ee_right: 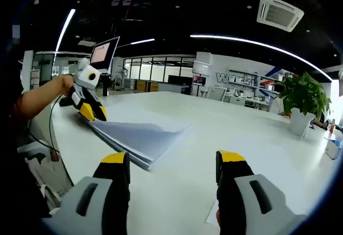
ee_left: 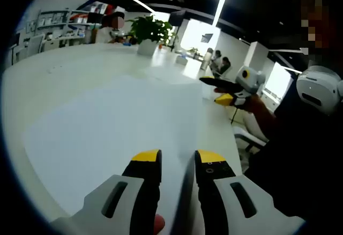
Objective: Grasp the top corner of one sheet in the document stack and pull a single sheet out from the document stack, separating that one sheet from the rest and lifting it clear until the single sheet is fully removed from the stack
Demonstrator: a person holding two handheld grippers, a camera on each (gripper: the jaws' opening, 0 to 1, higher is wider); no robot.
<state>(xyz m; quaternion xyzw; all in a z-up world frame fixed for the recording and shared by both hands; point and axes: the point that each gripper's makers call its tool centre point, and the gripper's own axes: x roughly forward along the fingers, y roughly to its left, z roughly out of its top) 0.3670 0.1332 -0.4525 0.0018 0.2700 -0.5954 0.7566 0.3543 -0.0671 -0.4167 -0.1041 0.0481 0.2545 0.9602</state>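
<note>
Your left gripper (ee_left: 178, 162) is nearest in the left gripper view, its two yellow-tipped jaws narrow around the edge of one sheet (ee_left: 107, 133), which spreads pale and wide ahead of them. In the right gripper view you see this same gripper at the far left, pinching the raised corner of that sheet above the document stack (ee_right: 140, 142), which lies on the white table (ee_right: 241, 133). Your right gripper (ee_right: 172, 168) hovers near the stack with its jaws wide apart and nothing between them.

I judge that the sheet is partly lifted but not yet clear, because its far part seems to rest on the stack. If you pull too fast, the grip on the thin edge may slip, or a second sheet may follow by friction. I cannot tell whether only one sheet is pinched.

Counted: two grippers, one stack, one lifted sheet, one potted plant (ee_right: 301, 98).
</note>
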